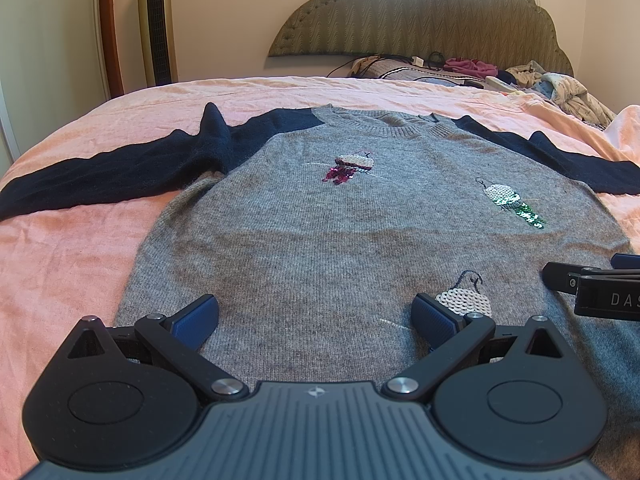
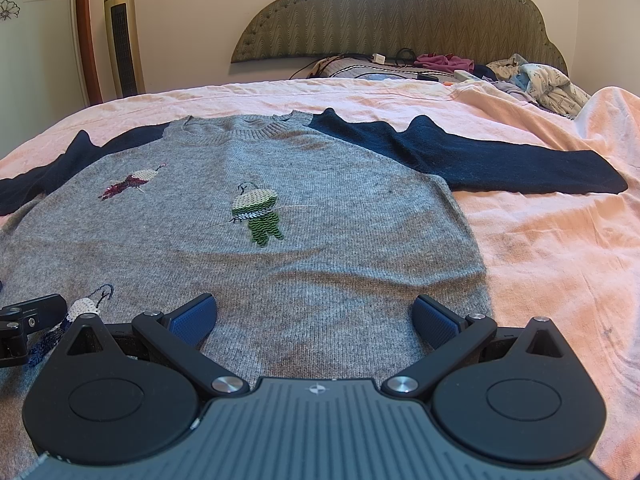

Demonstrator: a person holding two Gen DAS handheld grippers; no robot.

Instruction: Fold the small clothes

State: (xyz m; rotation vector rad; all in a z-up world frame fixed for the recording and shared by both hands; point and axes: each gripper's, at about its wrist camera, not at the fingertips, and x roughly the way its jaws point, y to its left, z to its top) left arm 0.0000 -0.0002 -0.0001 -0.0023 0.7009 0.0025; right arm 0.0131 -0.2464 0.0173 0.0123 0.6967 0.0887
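A small grey knit sweater (image 1: 340,232) (image 2: 320,248) with dark navy sleeves and sequin figures lies flat, front up, on the pink bedspread, sleeves spread to both sides. My left gripper (image 1: 316,316) hovers open over the sweater's lower hem, nothing between its blue pads. Over the hem's right part my right gripper (image 2: 316,316) is also open and empty; its black finger shows at the right edge of the left wrist view. The left sleeve (image 1: 100,176) has a bump near the shoulder; the right sleeve (image 2: 500,164) stretches out straight.
The pink bedspread (image 1: 60,264) (image 2: 560,248) extends all around the sweater. At the head of the bed lie a pillow, cables and a pile of clothes (image 2: 540,84) under an olive headboard (image 2: 400,12). A tower fan (image 1: 157,24) stands by the left wall.
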